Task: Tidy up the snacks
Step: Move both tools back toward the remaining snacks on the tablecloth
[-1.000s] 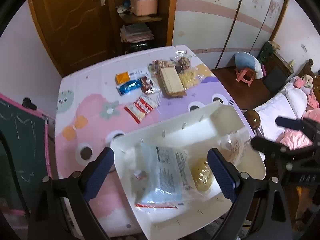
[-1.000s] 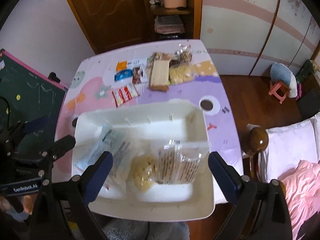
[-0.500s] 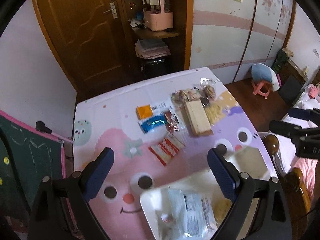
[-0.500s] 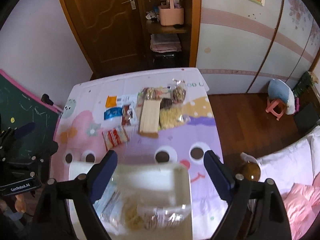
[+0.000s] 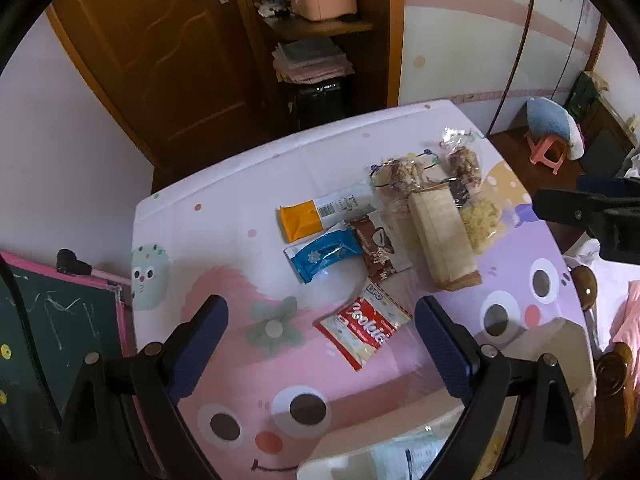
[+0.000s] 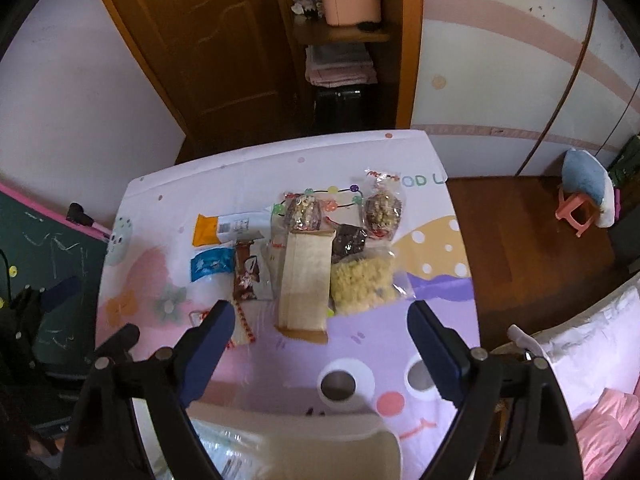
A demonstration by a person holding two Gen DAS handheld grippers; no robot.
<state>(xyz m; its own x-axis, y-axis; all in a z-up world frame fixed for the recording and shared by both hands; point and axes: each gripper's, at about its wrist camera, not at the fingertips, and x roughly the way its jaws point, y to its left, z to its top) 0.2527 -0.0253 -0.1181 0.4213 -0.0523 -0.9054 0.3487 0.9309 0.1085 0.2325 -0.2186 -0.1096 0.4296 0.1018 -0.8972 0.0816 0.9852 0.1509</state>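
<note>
Behind the right tongs (image 6: 320,344), the red-white packet (image 6: 240,326) lies half hidden.

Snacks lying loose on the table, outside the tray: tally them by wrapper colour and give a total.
Orange packet: 1
Blue packet: 1
Red packet: 1
Brown packets: 2
Beige pack: 1
Clear bags: 3
Total: 9
</note>
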